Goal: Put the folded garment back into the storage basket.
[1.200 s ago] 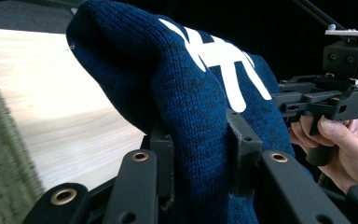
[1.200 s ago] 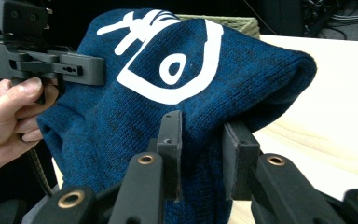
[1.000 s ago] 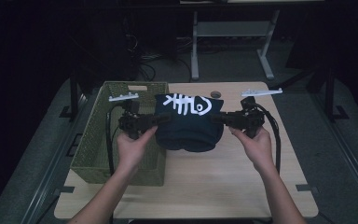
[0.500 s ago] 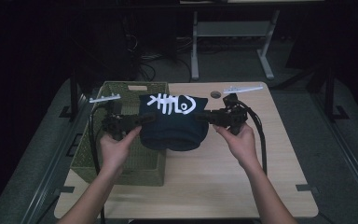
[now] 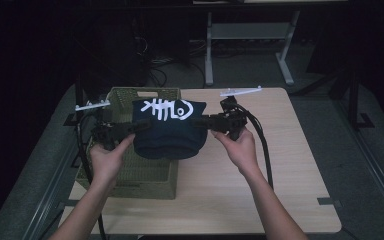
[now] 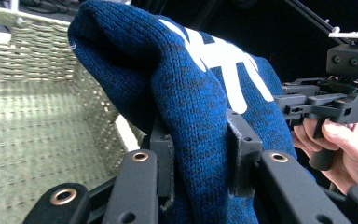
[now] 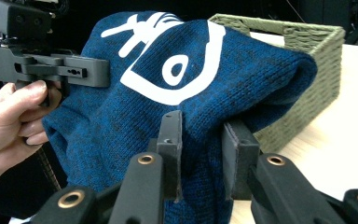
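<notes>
Left gripper (image 5: 137, 128): its jaws are clamped on a fold of the knit at the garment's left side; in the left gripper view (image 6: 200, 158) the blue fabric fills the gap between the two black pads and bulges over them.

Right gripper (image 5: 200, 121): closed on the garment's right side; the right gripper view (image 7: 201, 156) shows the pads pinching a thick ridge of the same knit.

Blue knit garment (image 5: 167, 131): a folded dark blue piece, with a white fish-skeleton print on its upper face, hangs in the air between the two grippers (its lower edge sags in a rounded bulge). It sits above the right edge of the basket, partly over the basket and partly over the bare tabletop.

Green woven basket (image 5: 145, 172): rectangular, standing on the left part of the table; its inside floor and walls show bare in the left gripper view (image 6: 37, 126).

Table (image 5: 280, 165): light wood top, bare to the right of the basket.

Left hand (image 5: 105, 162): wrapped around the left gripper's handle, over the basket's left half.

Right hand (image 5: 240, 150): holding the right gripper's handle, above the tabletop, with a black cable looping down beside the wrist.
</notes>
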### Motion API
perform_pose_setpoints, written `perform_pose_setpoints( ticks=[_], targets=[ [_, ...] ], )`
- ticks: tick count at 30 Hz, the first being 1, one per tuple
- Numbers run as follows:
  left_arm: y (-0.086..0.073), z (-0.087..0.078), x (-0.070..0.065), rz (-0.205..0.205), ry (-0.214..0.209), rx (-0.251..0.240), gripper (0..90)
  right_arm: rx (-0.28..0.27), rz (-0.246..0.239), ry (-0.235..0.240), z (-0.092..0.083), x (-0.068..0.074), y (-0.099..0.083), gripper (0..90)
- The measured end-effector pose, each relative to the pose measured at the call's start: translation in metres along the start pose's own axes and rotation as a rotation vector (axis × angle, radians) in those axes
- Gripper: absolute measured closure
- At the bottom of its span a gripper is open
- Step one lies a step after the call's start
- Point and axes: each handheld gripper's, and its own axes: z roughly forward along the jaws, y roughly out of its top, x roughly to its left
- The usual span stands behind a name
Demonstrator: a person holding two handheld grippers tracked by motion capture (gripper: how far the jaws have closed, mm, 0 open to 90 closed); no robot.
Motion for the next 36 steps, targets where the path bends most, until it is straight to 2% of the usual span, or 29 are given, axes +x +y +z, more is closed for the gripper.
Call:
perform_pose_setpoints(
  ticks=[12,14,23,36],
  targets=[
    [0.003,-0.023,0.019,-0.024,0.039,-0.013,68.4,0.012,-0.008,0.022,0.035,0.013,0.01,71.2],
    [0.004,-0.03,0.026,-0.033,0.052,-0.024,68.4,0.011,-0.009,0.028,0.042,0.016,0.012,71.2],
    [0.003,-0.048,0.043,-0.062,0.087,-0.042,68.3,0.007,0.006,0.055,0.068,0.023,0.018,71.2],
    [-0.001,-0.067,0.064,-0.093,0.128,-0.049,68.1,0.009,0.021,0.078,0.103,0.031,0.017,71.2]
  ],
)
